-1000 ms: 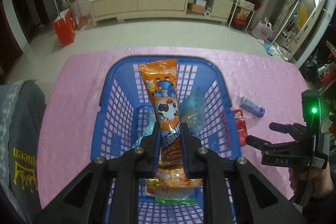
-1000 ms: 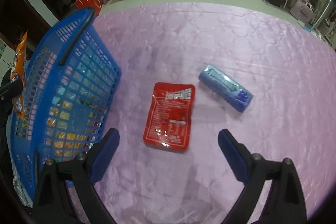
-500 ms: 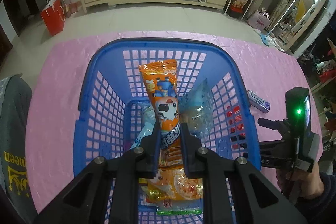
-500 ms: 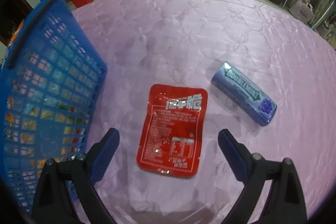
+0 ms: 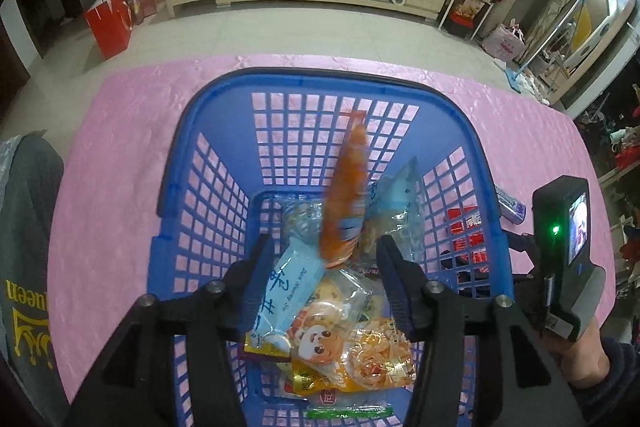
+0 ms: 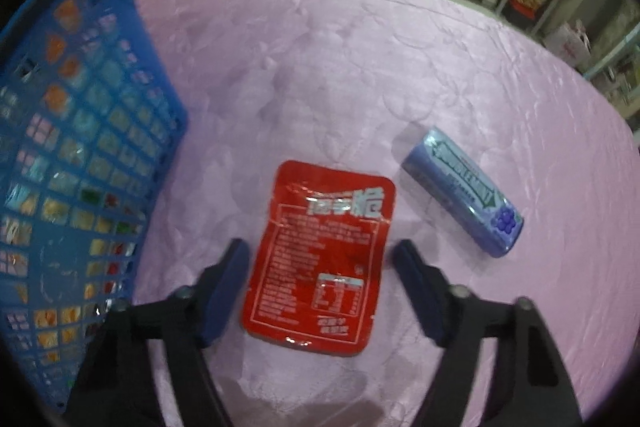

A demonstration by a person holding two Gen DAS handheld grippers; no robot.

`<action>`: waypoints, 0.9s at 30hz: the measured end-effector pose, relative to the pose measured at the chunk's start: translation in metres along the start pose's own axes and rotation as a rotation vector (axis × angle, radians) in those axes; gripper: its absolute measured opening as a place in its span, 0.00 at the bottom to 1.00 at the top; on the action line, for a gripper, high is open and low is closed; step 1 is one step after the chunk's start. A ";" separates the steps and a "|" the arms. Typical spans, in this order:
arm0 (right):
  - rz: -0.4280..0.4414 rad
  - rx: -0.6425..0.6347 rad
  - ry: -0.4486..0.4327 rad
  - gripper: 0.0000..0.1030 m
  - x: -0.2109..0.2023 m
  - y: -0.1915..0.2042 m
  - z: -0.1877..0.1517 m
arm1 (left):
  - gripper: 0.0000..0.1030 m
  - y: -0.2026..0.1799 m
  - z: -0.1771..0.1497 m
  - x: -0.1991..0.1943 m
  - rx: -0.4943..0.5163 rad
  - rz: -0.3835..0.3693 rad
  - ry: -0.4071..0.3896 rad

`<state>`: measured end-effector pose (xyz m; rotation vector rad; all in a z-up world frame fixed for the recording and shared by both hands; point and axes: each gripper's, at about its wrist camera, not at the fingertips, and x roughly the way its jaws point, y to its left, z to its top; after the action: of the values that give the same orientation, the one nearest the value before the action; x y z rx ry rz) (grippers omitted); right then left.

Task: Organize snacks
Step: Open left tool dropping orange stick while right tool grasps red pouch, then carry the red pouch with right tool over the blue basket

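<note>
My left tongs (image 5: 326, 253) are opening over the blue basket (image 5: 320, 83), nothing pinched between them; the orange snack packet (image 5: 346, 195) sits blurred just ahead of the tips, above the packets already piled on the basket floor. My right tongs (image 6: 320, 259) are closing, jaws either side of the lower half of the red packet (image 6: 320, 259), which lies flat on the pink tablecloth (image 6: 360, 67) beside the basket wall; the pads do not press on it yet. The blue gum pack (image 6: 464, 191) lies near, to the right, apart from the packet. As I judge it, the thin foil will want to slide, so I should keep the tips low on the cloth, squeeze squarely across the width, then lift clear of the rim.
</note>
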<state>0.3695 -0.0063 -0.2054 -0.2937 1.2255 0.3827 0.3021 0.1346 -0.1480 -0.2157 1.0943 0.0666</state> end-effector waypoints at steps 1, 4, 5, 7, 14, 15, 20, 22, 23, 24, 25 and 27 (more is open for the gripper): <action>0.001 -0.009 0.001 0.62 0.000 0.002 -0.002 | 0.49 0.002 -0.001 -0.002 -0.007 -0.006 -0.002; 0.003 -0.057 -0.007 0.48 -0.002 0.012 -0.004 | 0.49 0.007 -0.005 -0.005 -0.009 -0.023 -0.009; -0.012 -0.088 -0.016 0.43 -0.004 0.017 -0.006 | 0.49 0.009 -0.007 -0.005 -0.008 -0.027 -0.009; -0.017 -0.111 -0.028 0.34 -0.005 0.025 -0.009 | 0.49 0.009 -0.010 -0.006 -0.005 -0.033 -0.006; 0.085 -0.053 -0.038 0.21 -0.015 0.009 -0.019 | 0.49 0.017 -0.018 -0.012 -0.006 -0.049 -0.003; 0.101 -0.036 -0.042 0.19 -0.019 0.003 -0.020 | 0.49 0.018 -0.019 -0.013 -0.007 -0.050 -0.003; 0.146 -0.011 -0.067 0.16 -0.038 -0.006 -0.025 | 0.49 0.019 -0.022 -0.019 -0.013 -0.050 -0.005; 0.151 -0.016 -0.083 0.04 -0.051 -0.006 -0.027 | 0.49 0.018 -0.024 -0.024 -0.010 -0.050 -0.007; 0.150 -0.020 -0.094 0.02 -0.059 -0.005 -0.028 | 0.49 0.017 -0.025 -0.027 -0.007 -0.052 -0.012; 0.151 -0.021 -0.105 0.02 -0.067 -0.005 -0.029 | 0.49 0.015 -0.026 -0.030 -0.003 -0.054 -0.016; 0.151 -0.022 -0.114 0.02 -0.073 -0.004 -0.030 | 0.49 0.013 -0.028 -0.036 0.004 -0.055 -0.021; 0.146 -0.035 -0.151 0.02 -0.093 -0.001 -0.033 | 0.49 0.010 -0.031 -0.045 0.010 -0.057 -0.030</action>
<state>0.3152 -0.0321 -0.1277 -0.2026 1.0958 0.5434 0.2524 0.1402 -0.1231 -0.2364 1.0578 0.0137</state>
